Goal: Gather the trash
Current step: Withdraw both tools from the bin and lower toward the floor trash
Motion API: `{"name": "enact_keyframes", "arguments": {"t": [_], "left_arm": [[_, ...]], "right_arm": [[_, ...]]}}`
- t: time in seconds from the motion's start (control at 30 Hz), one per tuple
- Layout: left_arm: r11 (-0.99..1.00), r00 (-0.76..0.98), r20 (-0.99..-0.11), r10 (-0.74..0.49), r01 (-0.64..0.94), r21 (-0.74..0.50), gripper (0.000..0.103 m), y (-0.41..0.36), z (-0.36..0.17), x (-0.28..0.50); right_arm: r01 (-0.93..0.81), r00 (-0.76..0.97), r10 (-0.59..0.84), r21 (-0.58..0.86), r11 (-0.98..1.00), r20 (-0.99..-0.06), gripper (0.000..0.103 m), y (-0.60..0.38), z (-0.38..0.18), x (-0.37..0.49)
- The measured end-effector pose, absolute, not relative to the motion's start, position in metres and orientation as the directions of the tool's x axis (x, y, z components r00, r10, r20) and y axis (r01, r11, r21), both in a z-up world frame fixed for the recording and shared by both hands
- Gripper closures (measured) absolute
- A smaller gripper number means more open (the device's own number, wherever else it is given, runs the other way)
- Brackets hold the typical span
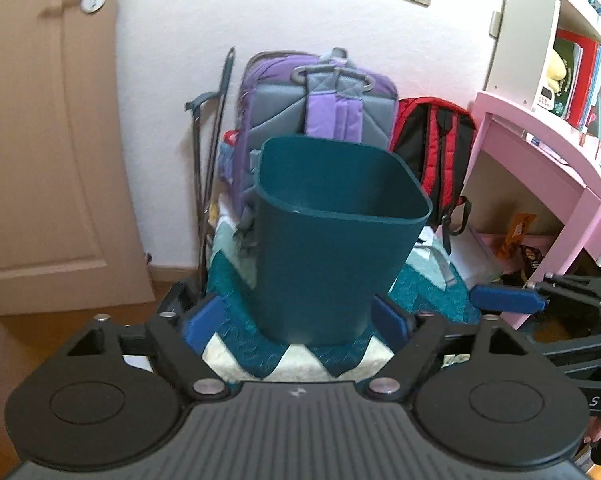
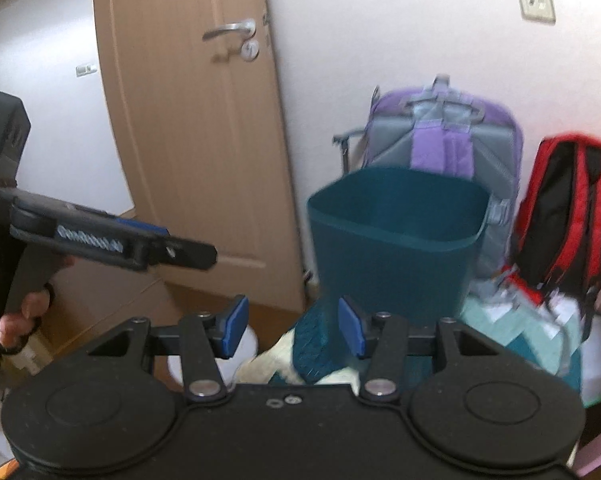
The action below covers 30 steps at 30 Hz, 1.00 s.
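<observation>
A teal-and-cream zigzag rug (image 1: 300, 356) is carrying a dark teal waste bin (image 1: 332, 240), standing upright, while a purple backpack (image 1: 320, 92) and red backpack (image 1: 436, 148) are sitting at its far edge.

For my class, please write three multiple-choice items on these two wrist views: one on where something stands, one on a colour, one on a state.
1. The teal bin stands
A. in front of the purple backpack
B. on the pink desk
C. against the door

2. The backpack right of the purple one is
A. green
B. red and black
C. yellow

3. The right gripper is
A. shut on the bin
B. shut on paper
C. open and empty

Answers:
1 A, the backpack rises behind its rim.
2 B, the red and black backpack.
3 C, blue pads apart, nothing between.
</observation>
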<state>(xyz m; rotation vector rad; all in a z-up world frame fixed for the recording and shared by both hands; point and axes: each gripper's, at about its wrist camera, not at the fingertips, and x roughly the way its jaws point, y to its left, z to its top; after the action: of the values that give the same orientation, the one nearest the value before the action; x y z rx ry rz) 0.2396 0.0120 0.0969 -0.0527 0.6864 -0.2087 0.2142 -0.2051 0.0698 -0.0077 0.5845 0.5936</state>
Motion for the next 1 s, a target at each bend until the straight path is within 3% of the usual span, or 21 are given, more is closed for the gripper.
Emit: {"name": "enact_keyframes", "arguments": {"t": [0.1,0.27,0.63,1.0], "left_arm": [[0.980,0.746,-0.635,-0.200,0.141,-0.143,0.018,0.034,0.079,0.231],[0.986,0.741,-0.657,-0.140,0.047,-0.158,0.002,0.074,0.034,0.225],[0.970,0.583,-0.812,-0.029,-0.178,-0.163,0.002,0.165,-0.118,0.266],[0.924,0.327,-0.944,0.032,-0.371,-0.097,0.002,0.228,-0.294,0.297]], "right_arm": [[-0.535,0.634,0.535,0.184,0.825,-0.558,0.053,-0.197,0.048,0.209],[-0.512,0.556,0.521,0.226,0.829,-0.648,0.053,-0.181,-0.005,0.212],[-0.469,0.281,0.427,0.265,0.842,-0.859,0.053,-0.136,-0.175,0.229],[-0.437,-0.004,0.311,0.281,0.854,-0.950,0.053,-0.109,-0.344,0.215]]}}
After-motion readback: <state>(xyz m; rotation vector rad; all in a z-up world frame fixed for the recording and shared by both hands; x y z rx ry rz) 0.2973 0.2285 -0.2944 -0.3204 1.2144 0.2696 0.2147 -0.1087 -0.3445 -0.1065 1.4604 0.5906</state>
